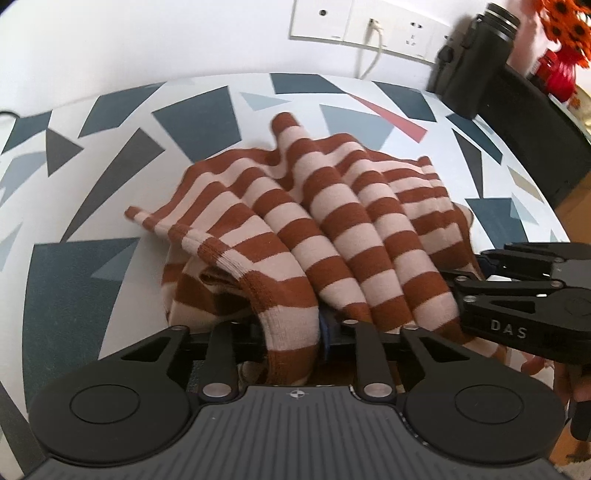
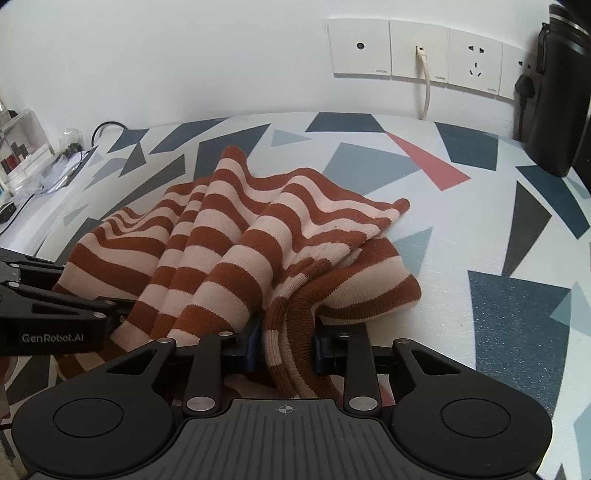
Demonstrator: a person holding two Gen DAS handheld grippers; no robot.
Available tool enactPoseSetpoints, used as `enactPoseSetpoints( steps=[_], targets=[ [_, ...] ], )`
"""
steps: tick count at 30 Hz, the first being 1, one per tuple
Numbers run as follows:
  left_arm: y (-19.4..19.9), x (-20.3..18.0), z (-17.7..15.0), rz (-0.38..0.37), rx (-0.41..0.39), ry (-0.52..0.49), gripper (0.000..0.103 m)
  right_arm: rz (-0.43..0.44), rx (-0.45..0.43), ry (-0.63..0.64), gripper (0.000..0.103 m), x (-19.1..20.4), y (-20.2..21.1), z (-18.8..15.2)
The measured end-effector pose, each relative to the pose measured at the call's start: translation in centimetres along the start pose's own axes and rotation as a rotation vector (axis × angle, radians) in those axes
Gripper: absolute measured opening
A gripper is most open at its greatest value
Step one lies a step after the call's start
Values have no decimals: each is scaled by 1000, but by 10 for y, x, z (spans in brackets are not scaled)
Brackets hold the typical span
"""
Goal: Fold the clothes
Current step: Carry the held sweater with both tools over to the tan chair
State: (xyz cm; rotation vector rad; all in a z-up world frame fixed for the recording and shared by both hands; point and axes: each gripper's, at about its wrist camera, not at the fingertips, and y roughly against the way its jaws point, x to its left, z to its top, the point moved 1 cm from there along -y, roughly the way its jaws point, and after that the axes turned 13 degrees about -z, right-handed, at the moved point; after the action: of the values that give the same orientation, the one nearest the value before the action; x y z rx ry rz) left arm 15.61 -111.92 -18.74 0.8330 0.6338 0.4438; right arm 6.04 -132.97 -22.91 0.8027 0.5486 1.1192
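Note:
A rust-and-pink striped knit garment (image 1: 332, 221) lies bunched on the patterned table (image 1: 192, 118), its near edge lifted. My left gripper (image 1: 295, 332) is shut on a ribbed hem of that garment at the bottom of the left wrist view. My right gripper (image 1: 465, 291) enters that view from the right, pressed into the cloth. In the right wrist view the same striped garment (image 2: 236, 236) fans out ahead, and my right gripper (image 2: 284, 339) is shut on a thick fold of it. My left gripper (image 2: 110, 314) shows at the left edge, its tips buried in the fabric.
A tall black flask (image 1: 480, 55) stands at the table's far right by orange flowers (image 1: 569, 26). Wall sockets (image 2: 417, 51) with a white cable (image 2: 426, 88) sit behind the table. Clear plastic boxes (image 2: 26, 147) and cords crowd the left side.

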Motion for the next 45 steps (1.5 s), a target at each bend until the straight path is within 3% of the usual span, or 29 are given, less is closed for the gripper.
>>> enactPoseSetpoints(
  steps=[9, 19, 31, 45],
  targets=[
    [6, 1, -4, 0, -22, 37, 20, 15, 6, -66, 24, 6, 2, 1],
    [24, 12, -8, 10, -49, 80, 18, 47, -34, -41, 23, 24, 12, 8],
    [63, 27, -14, 93, -117, 66, 18, 81, -65, 6, 23, 65, 23, 26],
    [93, 55, -32, 115, -166, 206, 19, 123, -76, 44, 23, 102, 37, 41]
  ],
)
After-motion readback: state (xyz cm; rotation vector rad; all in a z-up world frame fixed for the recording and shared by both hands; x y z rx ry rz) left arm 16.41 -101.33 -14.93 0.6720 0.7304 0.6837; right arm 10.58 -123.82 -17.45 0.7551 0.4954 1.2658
